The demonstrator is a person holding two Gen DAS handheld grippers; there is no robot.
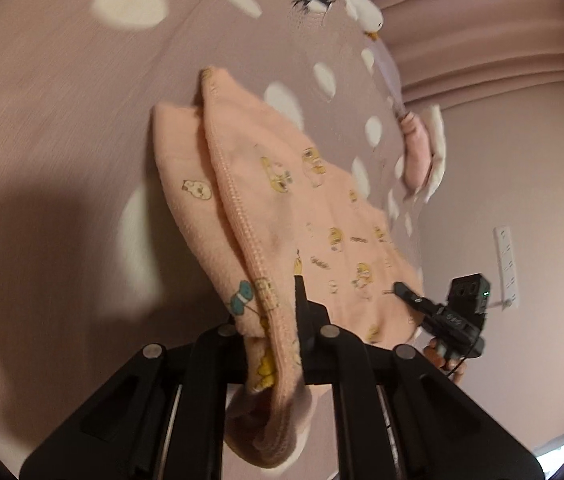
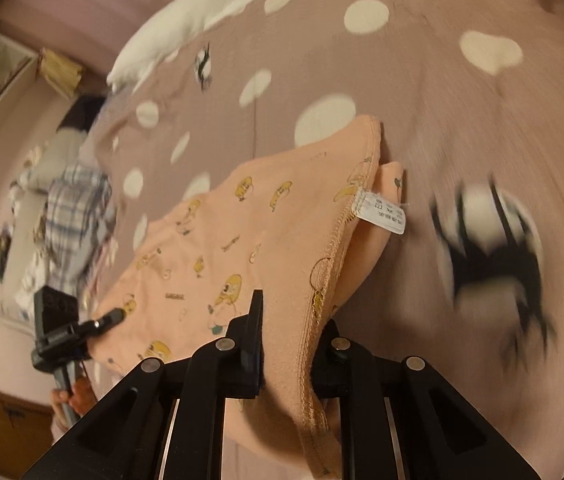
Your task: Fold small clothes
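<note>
A small peach garment (image 1: pixel 282 216) printed with yellow cartoon figures hangs stretched between my two grippers above the spotted mauve bedspread (image 1: pixel 62 100). My left gripper (image 1: pixel 278 320) is shut on one edge of it; bunched cloth spills down between the fingers. My right gripper (image 2: pixel 293 332) is shut on the opposite seamed edge of the garment (image 2: pixel 242 232), near a white care label (image 2: pixel 381 212). Each gripper shows in the other's view, clamped on the cloth: the right one (image 1: pixel 401 290) and the left one (image 2: pixel 116 316).
White pillows (image 2: pixel 186 24) lie at the head of the bed. A pink cushion with white trim (image 1: pixel 421 152) sits at the bed's edge. Plaid clothes (image 2: pixel 78 216) lie in a pile on the floor. Black embroidered motifs (image 2: pixel 493 252) mark the bedspread.
</note>
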